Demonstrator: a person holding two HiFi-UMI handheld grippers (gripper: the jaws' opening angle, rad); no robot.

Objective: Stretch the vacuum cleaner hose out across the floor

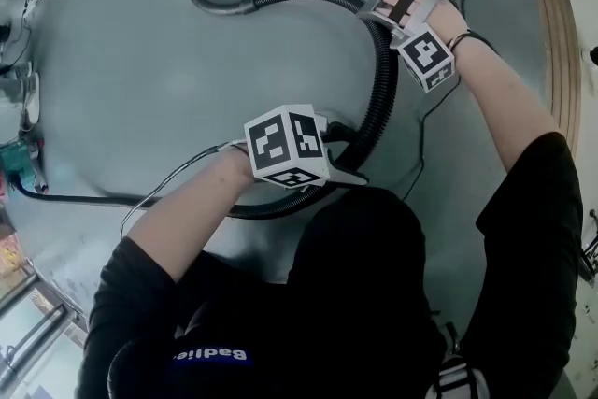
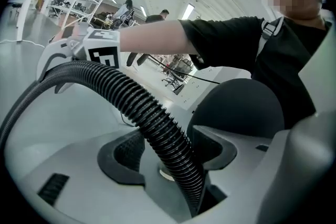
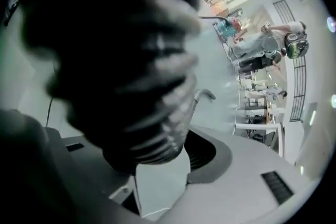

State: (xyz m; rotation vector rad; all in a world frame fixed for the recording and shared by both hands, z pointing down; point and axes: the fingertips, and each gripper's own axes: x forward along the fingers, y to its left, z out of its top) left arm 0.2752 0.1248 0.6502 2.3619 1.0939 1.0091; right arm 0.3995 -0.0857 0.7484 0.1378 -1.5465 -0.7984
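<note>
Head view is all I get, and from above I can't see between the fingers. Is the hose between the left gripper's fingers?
Observer: Yes. In the left gripper view the hose runs between the left gripper's fingers and fills the gap. Whether they squeeze it I cannot tell.
Operator: And the right gripper?
Observer: The right gripper also has the hose between its fingers, but its view is blurred, so the grip is unclear.
Operator: Anyone out ahead of it?
Observer: People stand far off across the hall.
</note>
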